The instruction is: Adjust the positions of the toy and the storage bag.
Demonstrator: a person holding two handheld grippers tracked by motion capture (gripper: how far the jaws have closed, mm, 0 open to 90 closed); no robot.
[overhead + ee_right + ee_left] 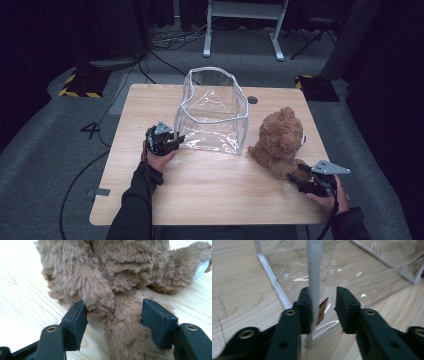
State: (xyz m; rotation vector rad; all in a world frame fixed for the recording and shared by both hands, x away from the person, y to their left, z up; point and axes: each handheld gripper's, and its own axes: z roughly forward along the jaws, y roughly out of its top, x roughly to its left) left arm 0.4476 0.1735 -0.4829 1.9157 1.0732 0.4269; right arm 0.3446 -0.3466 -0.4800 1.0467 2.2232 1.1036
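Note:
A clear plastic bag with white trim stands open-topped on the wooden table, left of centre. My left gripper is at its near left corner. In the left gripper view the bag's white corner strip runs between the jaws of this gripper, lying against the left jaw with a gap to the right one. A brown teddy bear sits to the right of the bag. My right gripper reaches its near side. The bear's furry limbs lie between that gripper's jaws, unsqueezed.
A small round hole sits in the table behind the bag. Beyond the table are a white desk frame, floor cables and yellow-black marked bases. Bare wood stretches between my two hands at the front.

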